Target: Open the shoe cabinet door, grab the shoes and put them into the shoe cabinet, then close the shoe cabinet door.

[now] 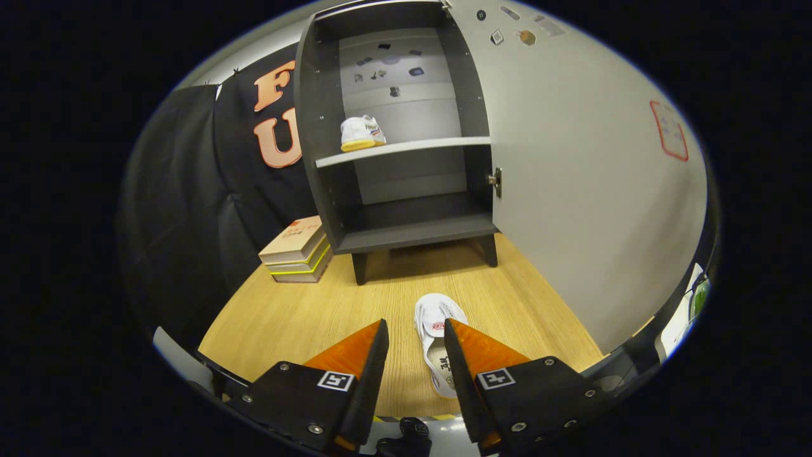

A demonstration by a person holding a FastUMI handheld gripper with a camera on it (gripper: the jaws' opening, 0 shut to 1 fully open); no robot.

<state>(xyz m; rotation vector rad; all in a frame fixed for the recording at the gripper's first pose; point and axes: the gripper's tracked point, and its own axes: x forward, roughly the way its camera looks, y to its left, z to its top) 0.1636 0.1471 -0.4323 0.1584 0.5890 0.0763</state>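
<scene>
Two shoes: one white shoe (438, 346) lies on the wooden surface (304, 317), toe pointing toward the cabinet; a second white shoe with a yellow sole (360, 134) sits on the cabinet's upper shelf (406, 150).
Shoe on the surface: it lies lengthwise between the two fingers, nearer the right finger, which covers part of its side; its toe end reaches just beyond the fingertips. Whether the right finger touches it cannot be told.
Tongs (415, 333): spread apart, nothing clamped between them; the left finger stands clear of the shoe, with bare wood between.
Shoe on the shelf: it rests toward the left end of the shelf, close to the cabinet's left wall, heel facing outward.
Shoe cabinet (317, 158): dark grey, standing on short legs on the surface, well beyond the fingers; one shelf divides it into an upper and a lower compartment, and the lower one holds nothing visible.
Cabinet door (583, 190): pale grey, swung wide open on the right side, a hinge showing at its inner edge; a few small stickers sit near its top and a red-outlined one farther out.
Boxes (297, 251): a small stack of flat boxes lies on the surface just left of the cabinet's front leg.
</scene>
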